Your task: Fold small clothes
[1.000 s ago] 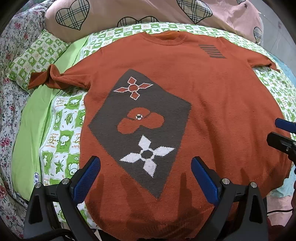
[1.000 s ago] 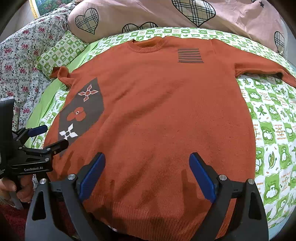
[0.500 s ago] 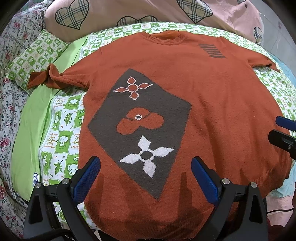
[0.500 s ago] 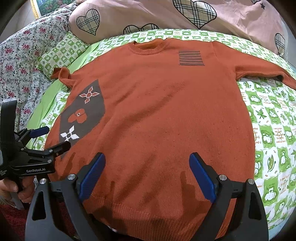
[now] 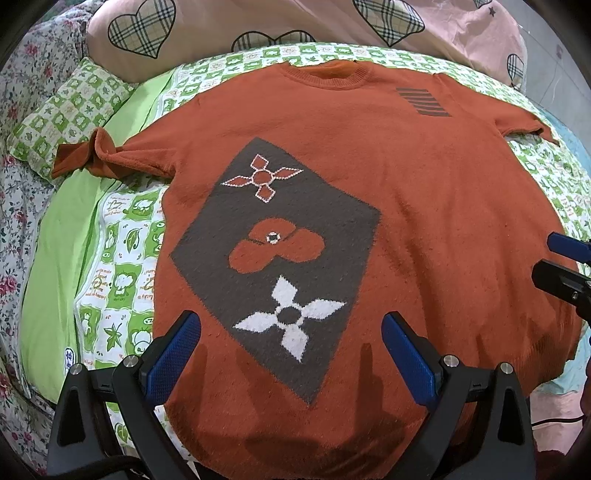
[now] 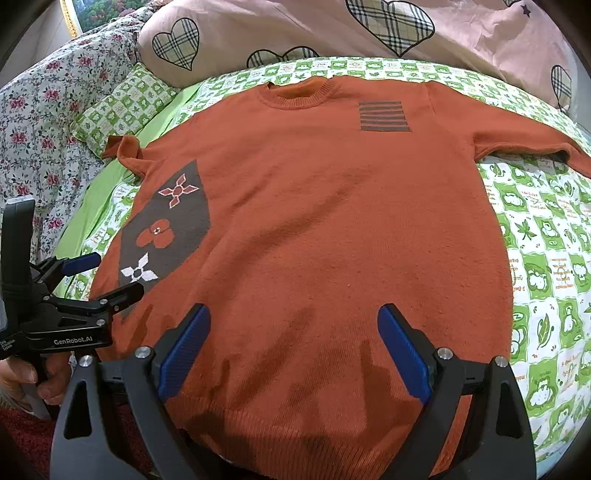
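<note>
Lying flat and face-up on the bed [image 6: 535, 236], the orange sweater [image 6: 332, 221] runs its long axis away from both grippers, hem at the near edge of the bed, collar toward the pink heart-print pillows [image 6: 295, 29] at the far edge. The left gripper [image 5: 291, 354] hangs over the hem's left portion, jaws spread wide and holding nothing; the right gripper [image 6: 293, 343] hangs over the hem's right portion, jaws likewise apart and empty. Each is therefore the nearer tool for its own side of the garment. The sweater is a fuzzy knit, largely smooth, with a grey diamond panel [image 5: 273, 251] of flower motifs on its left side and a striped patch [image 6: 384, 116] near the right shoulder. The left sleeve [image 5: 99, 155] is bunched and twisted toward the left edge of the bed; the right sleeve [image 6: 524, 144] lies extended. Judgement: no fold is yet made; the twisted sleeve likely needs straightening first.
</note>
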Demonstrator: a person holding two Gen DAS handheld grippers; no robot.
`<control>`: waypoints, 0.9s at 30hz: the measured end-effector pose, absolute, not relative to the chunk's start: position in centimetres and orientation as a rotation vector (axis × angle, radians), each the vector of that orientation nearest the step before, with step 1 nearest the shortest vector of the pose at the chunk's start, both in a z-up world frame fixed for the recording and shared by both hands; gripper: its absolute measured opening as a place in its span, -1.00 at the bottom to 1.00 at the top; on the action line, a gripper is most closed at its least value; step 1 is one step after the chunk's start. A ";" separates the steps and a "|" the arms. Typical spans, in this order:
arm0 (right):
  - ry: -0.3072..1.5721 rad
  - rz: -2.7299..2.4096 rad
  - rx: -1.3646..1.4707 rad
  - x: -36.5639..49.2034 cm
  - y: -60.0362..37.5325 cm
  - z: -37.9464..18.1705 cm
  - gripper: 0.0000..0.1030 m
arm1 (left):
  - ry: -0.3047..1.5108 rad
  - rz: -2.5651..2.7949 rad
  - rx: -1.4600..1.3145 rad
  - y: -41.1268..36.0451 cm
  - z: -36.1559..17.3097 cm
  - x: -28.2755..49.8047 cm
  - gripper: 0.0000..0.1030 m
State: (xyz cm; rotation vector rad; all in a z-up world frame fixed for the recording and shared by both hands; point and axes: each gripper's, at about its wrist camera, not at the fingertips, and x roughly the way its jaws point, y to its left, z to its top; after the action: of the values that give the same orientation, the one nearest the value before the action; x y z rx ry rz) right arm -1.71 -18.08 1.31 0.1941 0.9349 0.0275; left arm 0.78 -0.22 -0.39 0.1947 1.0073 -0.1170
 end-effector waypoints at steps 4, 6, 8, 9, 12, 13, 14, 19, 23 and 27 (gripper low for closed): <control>0.971 0.016 0.195 -1.5 -18.1 1.1 0.79 | 0.991 -0.118 0.191 -0.3 -0.4 0.9 0.92; 0.966 0.018 0.200 -1.5 -18.3 1.1 0.79 | 0.989 -0.118 0.191 -0.3 -0.4 0.9 0.92; 0.966 0.020 0.206 -1.4 -18.4 1.2 0.79 | 0.990 -0.115 0.192 -0.4 -0.3 1.1 0.92; 0.961 0.020 0.206 -1.4 -18.5 1.2 0.79 | 0.990 -0.115 0.193 -0.5 -0.3 1.2 0.92; 0.967 0.022 0.217 -1.3 -18.7 1.1 0.79 | 0.988 -0.115 0.191 -0.4 -0.3 1.5 0.92; 0.963 0.022 0.218 -1.3 -18.7 1.1 0.79 | 0.981 -0.117 0.187 -0.4 -0.2 1.6 0.92; 0.962 0.023 0.220 -1.2 -18.7 1.1 0.79 | 0.987 -0.119 0.185 -0.5 -0.2 1.8 0.92; 0.965 0.027 0.234 -0.9 -19.1 1.0 0.79 | 1.005 -0.130 0.180 -0.7 -0.3 2.3 0.92; 0.966 0.027 0.251 -0.7 -19.6 1.0 0.79 | 1.018 -0.140 0.184 -1.1 -0.4 2.9 0.92; 0.954 0.016 0.252 -0.5 -20.3 1.1 0.79 | 1.016 -0.158 0.173 -1.3 -0.2 3.3 0.92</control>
State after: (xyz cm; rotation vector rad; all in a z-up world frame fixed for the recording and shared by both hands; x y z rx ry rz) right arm -0.46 -20.34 1.05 0.2524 0.9541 0.0165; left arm 3.29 -1.34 -0.18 0.1725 1.0160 -0.1579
